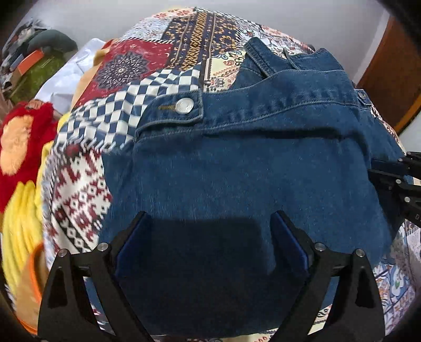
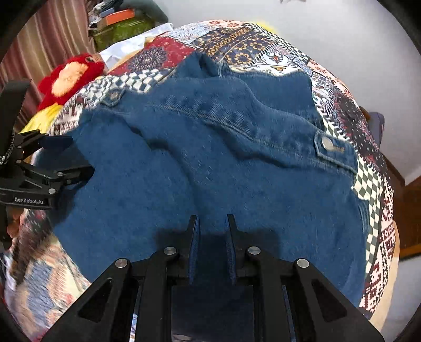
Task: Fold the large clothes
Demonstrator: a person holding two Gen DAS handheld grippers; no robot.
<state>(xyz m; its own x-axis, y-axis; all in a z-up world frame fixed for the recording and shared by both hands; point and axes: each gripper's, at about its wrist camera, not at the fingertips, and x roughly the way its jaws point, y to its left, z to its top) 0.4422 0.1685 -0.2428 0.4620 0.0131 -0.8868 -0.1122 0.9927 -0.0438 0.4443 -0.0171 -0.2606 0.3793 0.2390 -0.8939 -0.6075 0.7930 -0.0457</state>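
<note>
A blue denim jacket (image 1: 250,163) lies spread on a patchwork bedspread (image 1: 163,60), hem band and a metal button (image 1: 184,105) facing up. My left gripper (image 1: 210,218) hovers just above the denim, jaws wide open and empty. It also shows at the left edge of the right wrist view (image 2: 71,155), open over the jacket's edge. The jacket (image 2: 210,163) fills the right wrist view, with a button (image 2: 327,142) at right. My right gripper (image 2: 211,219) hovers above the denim, jaws partly open with a narrow gap, holding nothing. It shows at the right edge of the left wrist view (image 1: 379,168).
A red and orange plush toy (image 1: 18,147) and yellow fabric (image 1: 18,223) lie left of the jacket. White cloth (image 1: 68,79) and cluttered boxes (image 2: 118,23) sit at the back left. A wooden door (image 1: 389,73) stands at right.
</note>
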